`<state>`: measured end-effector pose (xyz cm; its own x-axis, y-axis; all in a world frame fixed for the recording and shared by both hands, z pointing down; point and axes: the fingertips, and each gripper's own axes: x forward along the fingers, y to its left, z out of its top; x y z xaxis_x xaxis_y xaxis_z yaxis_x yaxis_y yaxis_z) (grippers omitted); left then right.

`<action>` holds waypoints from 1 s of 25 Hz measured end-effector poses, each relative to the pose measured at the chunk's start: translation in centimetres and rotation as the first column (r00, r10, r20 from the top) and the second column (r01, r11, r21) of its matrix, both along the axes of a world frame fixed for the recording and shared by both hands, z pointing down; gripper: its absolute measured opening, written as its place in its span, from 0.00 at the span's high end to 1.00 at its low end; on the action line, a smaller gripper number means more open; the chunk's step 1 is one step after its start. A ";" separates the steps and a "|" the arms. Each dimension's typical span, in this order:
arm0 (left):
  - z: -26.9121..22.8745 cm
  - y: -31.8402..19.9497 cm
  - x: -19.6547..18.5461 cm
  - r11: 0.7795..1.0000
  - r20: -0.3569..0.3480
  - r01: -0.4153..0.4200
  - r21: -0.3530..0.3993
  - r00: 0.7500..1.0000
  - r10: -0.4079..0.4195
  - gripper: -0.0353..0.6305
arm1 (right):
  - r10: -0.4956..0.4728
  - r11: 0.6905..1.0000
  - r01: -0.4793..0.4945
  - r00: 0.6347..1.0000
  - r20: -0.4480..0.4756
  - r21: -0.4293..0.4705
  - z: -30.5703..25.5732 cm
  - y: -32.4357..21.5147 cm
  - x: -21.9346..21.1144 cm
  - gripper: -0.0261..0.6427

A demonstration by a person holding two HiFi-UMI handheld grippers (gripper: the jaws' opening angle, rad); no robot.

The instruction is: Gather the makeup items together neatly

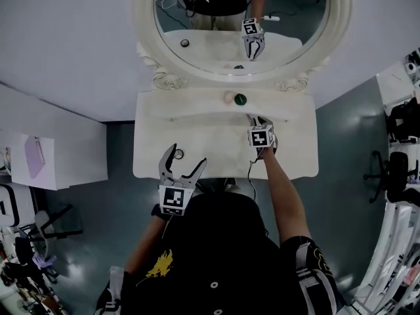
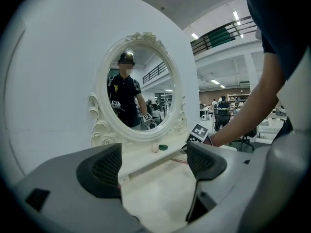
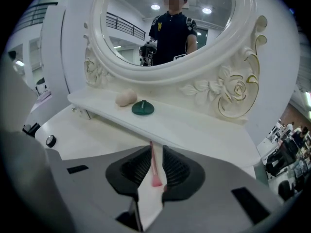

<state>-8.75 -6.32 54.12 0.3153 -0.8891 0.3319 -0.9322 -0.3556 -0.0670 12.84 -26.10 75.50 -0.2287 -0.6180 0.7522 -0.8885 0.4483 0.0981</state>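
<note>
**A:** What is asked of the step in hand?

**B:** The pink stick [image 3: 153, 163] is judged to be on its way to the sponge [image 3: 126, 98] and the green cap [image 3: 143, 108]. These are seen just beside each other at the middle of the shelf [image 3: 194, 127], under the mirror [image 1: 216, 18]. The stick is best laid along the shelf's front edge, just beside the cap. It should be lowered until it rests before it is let go, so that nothing is rolled off the edge and the two pieces are not knocked.

**A:** How is the right gripper [image 3: 155, 152] set?

**B:** It is nearly closed, and the stick is clamped between its pads with the far end pointed at the shelf. It is held over the middle of the table [image 1: 295, 156], just in front of the shelf's front edge.

**A:** And the left gripper [image 2: 154, 161]?

**B:** Its jaws are spread wide and nothing is held between them. It is kept over the table's front left edge, near a small round pot [image 1: 178, 154]. That pot is well apart from the pieces on the shelf, so it probably has to be gathered too.
</note>
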 end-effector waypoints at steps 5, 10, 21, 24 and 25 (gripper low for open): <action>0.2 0.0 0.0 1.000 0.002 -0.001 -0.006 1.000 0.001 0.30 | 0.008 0.999 -0.009 1.000 -0.016 -0.038 1.7 1.3 0.9 0.83; 0.3 0.0 -0.3 1.000 0.007 0.006 -0.011 1.000 -0.006 0.30 | 0.009 0.998 -0.010 1.000 -0.018 -0.059 2.8 1.7 1.1 0.82; 0.9 0.0 -0.9 0.998 0.023 0.038 -0.049 0.999 -0.037 0.30 | -0.015 0.995 0.012 0.999 -0.028 -0.103 5.2 0.7 0.8 0.81; 1.0 -0.2 -1.3 0.997 0.026 0.058 -0.060 0.998 -0.056 0.30 | -0.020 0.992 0.016 0.999 -0.032 -0.128 6.2 0.3 0.9 0.81; 1.0 -0.3 -1.5 0.996 0.029 0.065 -0.062 0.998 -0.063 0.30 | -0.021 0.991 0.016 0.999 -0.032 -0.135 6.5 0.1 0.9 0.81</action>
<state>-10.25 -6.64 55.13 0.2484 -0.8842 0.3956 -0.9515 -0.2993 -0.0715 13.78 -25.96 81.99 -0.2126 -0.5066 0.8355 -0.8773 0.4756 0.0651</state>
